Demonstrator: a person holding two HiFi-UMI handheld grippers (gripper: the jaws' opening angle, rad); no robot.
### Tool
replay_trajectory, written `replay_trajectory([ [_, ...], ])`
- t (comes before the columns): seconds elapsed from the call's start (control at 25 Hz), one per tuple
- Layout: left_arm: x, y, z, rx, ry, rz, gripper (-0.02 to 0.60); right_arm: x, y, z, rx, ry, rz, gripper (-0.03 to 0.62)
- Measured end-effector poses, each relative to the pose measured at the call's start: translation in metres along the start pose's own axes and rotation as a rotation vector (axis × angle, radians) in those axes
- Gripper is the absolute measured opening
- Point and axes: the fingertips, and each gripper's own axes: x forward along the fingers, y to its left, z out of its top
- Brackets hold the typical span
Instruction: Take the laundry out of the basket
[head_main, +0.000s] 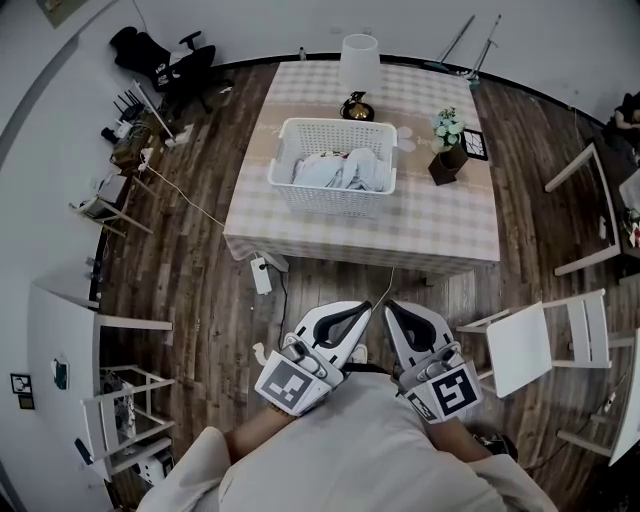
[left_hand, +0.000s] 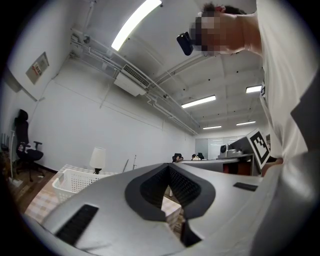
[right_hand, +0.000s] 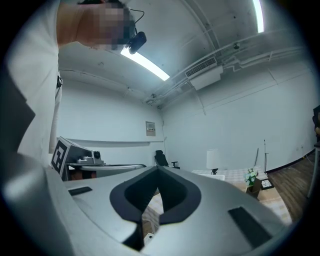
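A white slatted laundry basket (head_main: 335, 200) stands on the checked table (head_main: 440, 215), with pale crumpled laundry (head_main: 340, 168) piled inside. Both grippers are held close to my chest, well short of the table, tips pointing toward it. The left gripper (head_main: 366, 305) is shut with nothing between its jaws, and so is the right gripper (head_main: 392, 305) beside it. In the left gripper view the shut left gripper (left_hand: 167, 166) rises in front, and the basket (left_hand: 75, 181) shows far off at the lower left. The right gripper view shows the right gripper (right_hand: 158, 170) shut and empty.
On the table stand a lamp (head_main: 358, 70), a flower pot (head_main: 447, 140) and a picture frame (head_main: 474, 144). White chairs (head_main: 530, 345) stand at the right. A power strip (head_main: 261, 274) lies on the wood floor by the table's near left corner. An office chair (head_main: 170, 60) stands far left.
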Motion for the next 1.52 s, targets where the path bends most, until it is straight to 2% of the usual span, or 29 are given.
replay_trajectory([
  [0.36,0.033,-0.014,-0.011,-0.015,0.035,-0.018,0.025,-0.019,-0.033,-0.008,0.042,0.017,-0.023,0.021],
  [0.76,0.052,0.007,-0.011,-0.020,0.028,-0.025,0.025,0.001,-0.054,-0.009,0.036,0.026,-0.031,0.021],
  [0.96,0.053,0.046,-0.009,-0.020,0.012,-0.006,0.025,0.040,-0.055,-0.011,0.022,0.037,-0.006,0.021],
  [1.52,0.053,0.195,0.018,-0.038,-0.019,0.020,0.025,0.189,-0.063,0.001,0.000,0.050,0.019,0.021],
])
